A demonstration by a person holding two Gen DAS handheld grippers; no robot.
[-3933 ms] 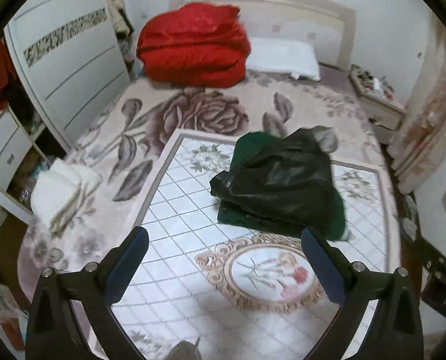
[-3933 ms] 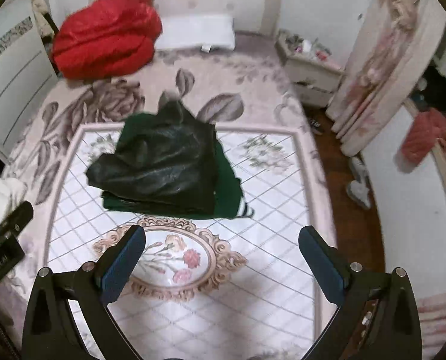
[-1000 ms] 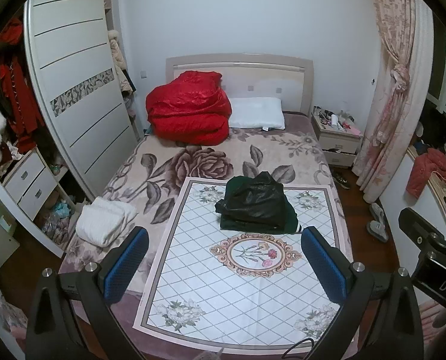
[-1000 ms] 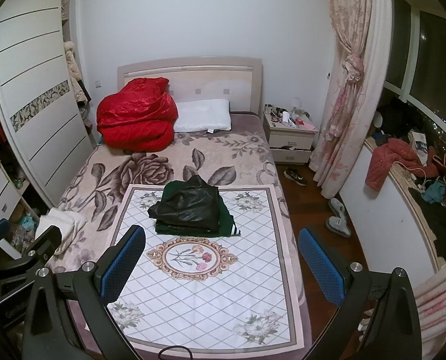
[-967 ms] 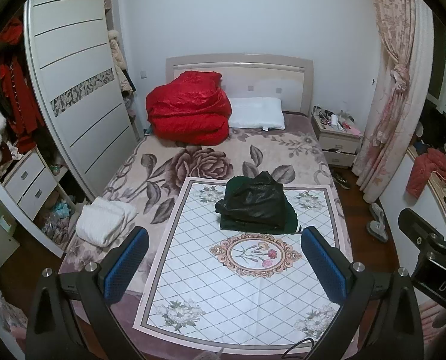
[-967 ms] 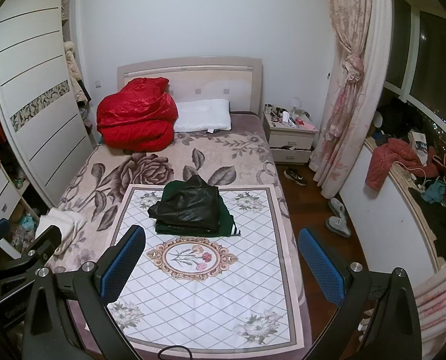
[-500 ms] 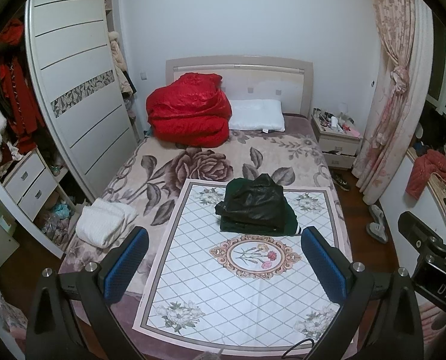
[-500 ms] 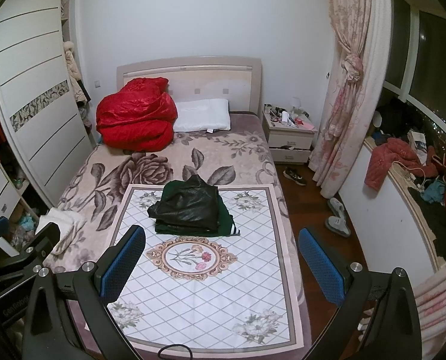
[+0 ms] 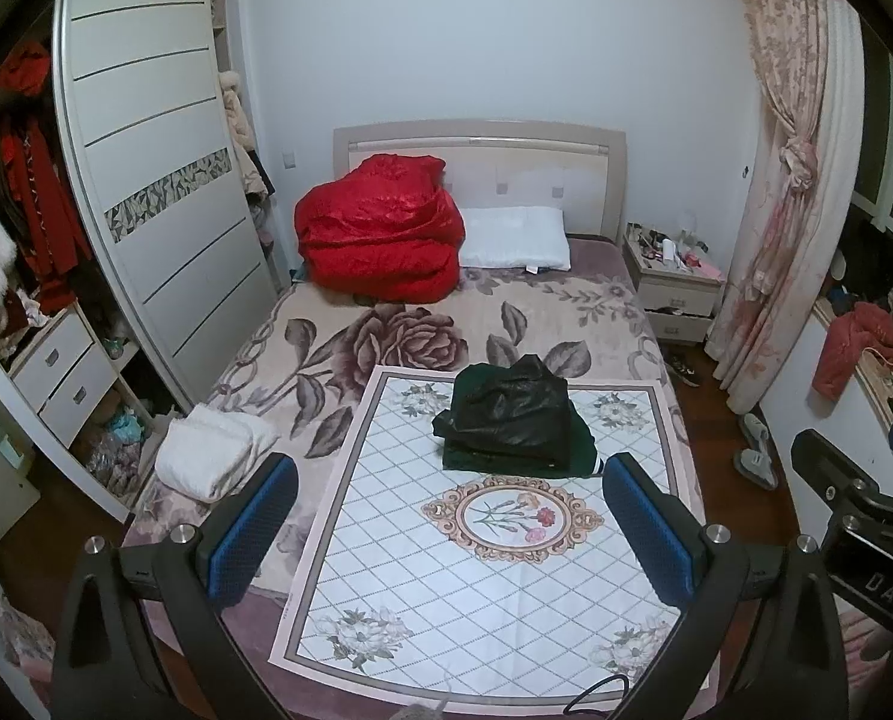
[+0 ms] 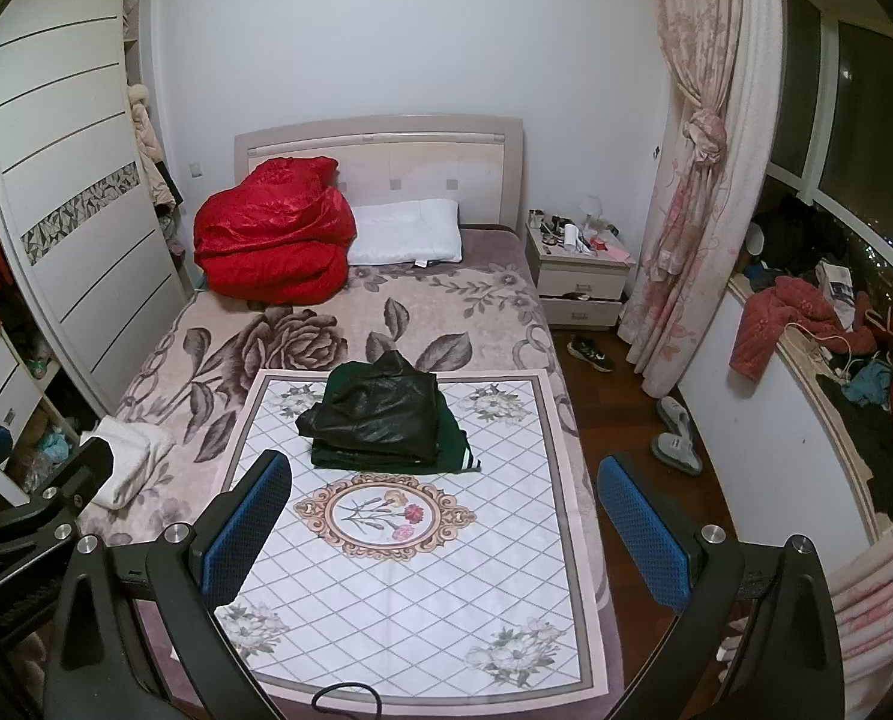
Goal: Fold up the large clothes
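Note:
A folded black leather garment (image 9: 509,414) lies on top of a folded dark green garment (image 9: 575,450) on the white patterned mat (image 9: 464,588) on the bed. The pile also shows in the right wrist view (image 10: 380,414). My left gripper (image 9: 446,516) is open and empty, held well back from the foot of the bed. My right gripper (image 10: 440,516) is open and empty too, beside it on the right and equally far from the pile.
A red quilt (image 9: 380,240) and a white pillow (image 9: 515,237) lie at the headboard. A white folded cloth (image 9: 209,450) lies at the bed's left edge. A wardrobe (image 9: 146,210) stands left. A nightstand (image 9: 674,288), curtain (image 9: 788,180) and slippers (image 10: 677,432) are right.
Since 3.9 s ago both grippers have pulled far back from the pile to the foot of the bed. In the last second the views have hardly shifted.

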